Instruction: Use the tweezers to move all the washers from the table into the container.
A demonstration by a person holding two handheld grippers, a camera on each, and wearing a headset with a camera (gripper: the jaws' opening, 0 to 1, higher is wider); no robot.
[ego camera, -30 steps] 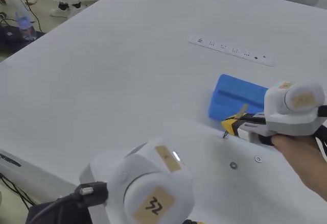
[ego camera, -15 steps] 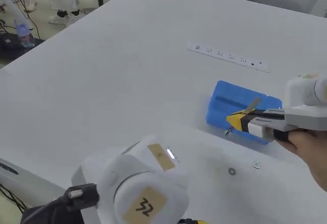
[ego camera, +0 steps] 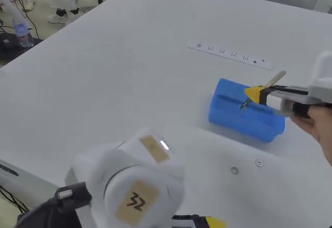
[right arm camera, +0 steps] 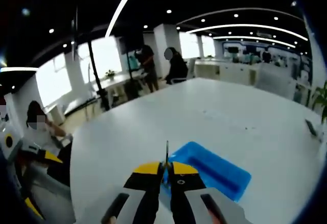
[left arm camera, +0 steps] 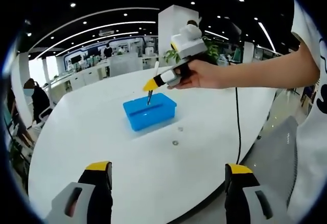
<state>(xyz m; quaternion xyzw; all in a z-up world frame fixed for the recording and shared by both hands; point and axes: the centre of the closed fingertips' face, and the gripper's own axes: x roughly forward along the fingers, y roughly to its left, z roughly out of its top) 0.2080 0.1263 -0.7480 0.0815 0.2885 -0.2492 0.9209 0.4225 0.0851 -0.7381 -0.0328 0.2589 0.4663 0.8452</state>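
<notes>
Up from beside the two washers [ego camera: 234, 171] left on the worktop [ego camera: 129, 72], my right gripper [ego camera: 255, 94], clamped on the tweezers [ego camera: 243, 104], now holds their tip over the blue container [ego camera: 249, 121], which I read as a drop coming; my left gripper [left arm camera: 167, 172] idles, jaws apart.

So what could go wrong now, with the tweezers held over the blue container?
1. The tweezers, clamped in the right claw, hang above the blue container. Whatever their tip carries is too small to see, and a piece released from that height might bounce out.
2. A washer and a second washer lie flat on the smooth table. The tips may slip off them or flick them away.
</notes>
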